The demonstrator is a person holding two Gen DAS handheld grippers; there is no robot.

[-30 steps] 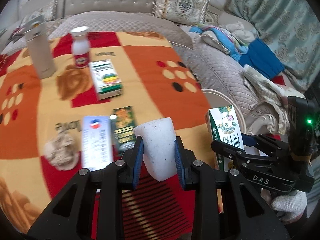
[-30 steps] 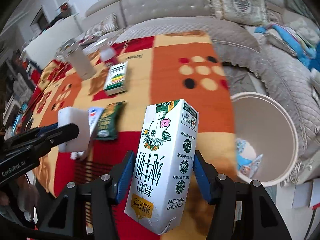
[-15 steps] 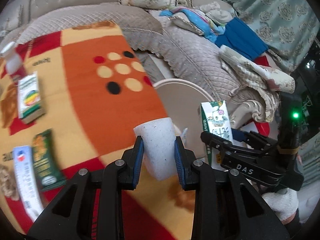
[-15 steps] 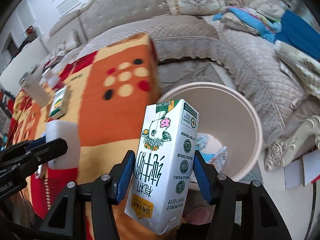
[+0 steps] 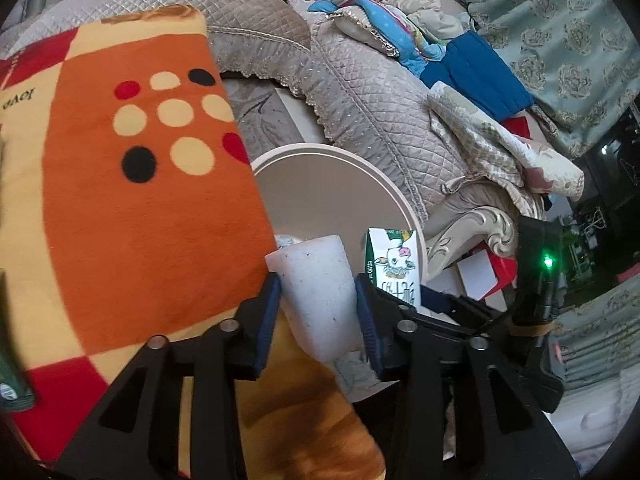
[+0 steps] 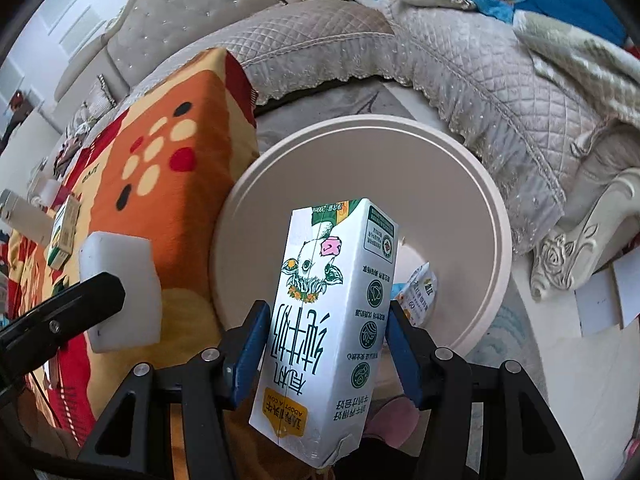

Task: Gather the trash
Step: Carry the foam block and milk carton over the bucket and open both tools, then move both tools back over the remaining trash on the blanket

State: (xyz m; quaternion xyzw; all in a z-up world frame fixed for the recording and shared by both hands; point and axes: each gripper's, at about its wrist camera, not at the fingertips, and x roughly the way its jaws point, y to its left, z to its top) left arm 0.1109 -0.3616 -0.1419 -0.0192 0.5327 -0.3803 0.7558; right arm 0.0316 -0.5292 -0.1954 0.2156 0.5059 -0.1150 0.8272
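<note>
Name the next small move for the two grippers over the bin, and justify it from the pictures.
Probably release. The left gripper has just been opening around the white foam block, and the right gripper holds the milk carton over the round bin, which already holds wrappers.

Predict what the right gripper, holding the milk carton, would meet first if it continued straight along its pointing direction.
Probably the inside of the round beige plastic bin: the right gripper with its white milk carton points down into the bin's opening, though depth is uncertain.

Bright daylight, soft shadows, fisheye edges bent and dark-cornered, sharp focus
</note>
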